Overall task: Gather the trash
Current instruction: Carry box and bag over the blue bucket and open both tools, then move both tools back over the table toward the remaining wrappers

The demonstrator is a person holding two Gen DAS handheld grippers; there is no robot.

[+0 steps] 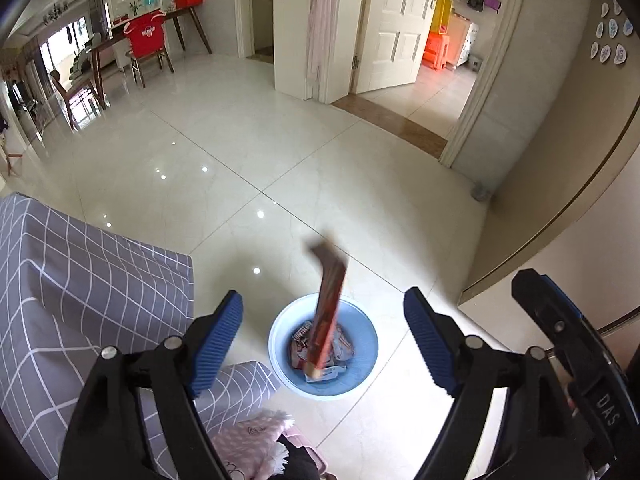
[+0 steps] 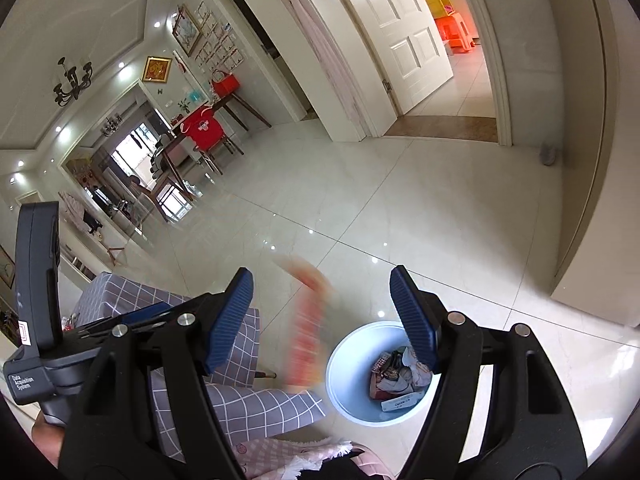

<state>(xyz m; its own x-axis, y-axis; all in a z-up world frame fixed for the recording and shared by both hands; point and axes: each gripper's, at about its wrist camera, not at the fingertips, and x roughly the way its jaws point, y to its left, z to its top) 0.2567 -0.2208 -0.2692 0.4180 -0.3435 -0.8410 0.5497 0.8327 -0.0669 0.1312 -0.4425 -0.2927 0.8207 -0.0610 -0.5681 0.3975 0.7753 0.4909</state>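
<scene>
A light blue bin (image 1: 362,344) stands on the tiled floor with several wrappers (image 1: 304,340) in it. A long red-brown wrapper (image 1: 330,304) hangs in mid-air above the bin, blurred, held by no gripper. My left gripper (image 1: 323,340) is open and empty, above the bin. In the right wrist view the same wrapper (image 2: 306,320) is a red-orange blur left of the bin (image 2: 352,376). My right gripper (image 2: 322,320) is open and empty, above the bin's left side. The left gripper's body (image 2: 36,300) shows at the left of the right wrist view.
A grey table with a white-checked cloth (image 1: 80,288) stands left of the bin; it also shows in the right wrist view (image 2: 240,400). Pink cloth (image 1: 252,436) lies below. A beige wall (image 1: 560,200) stands to the right, with an open doorway (image 1: 432,92) beyond.
</scene>
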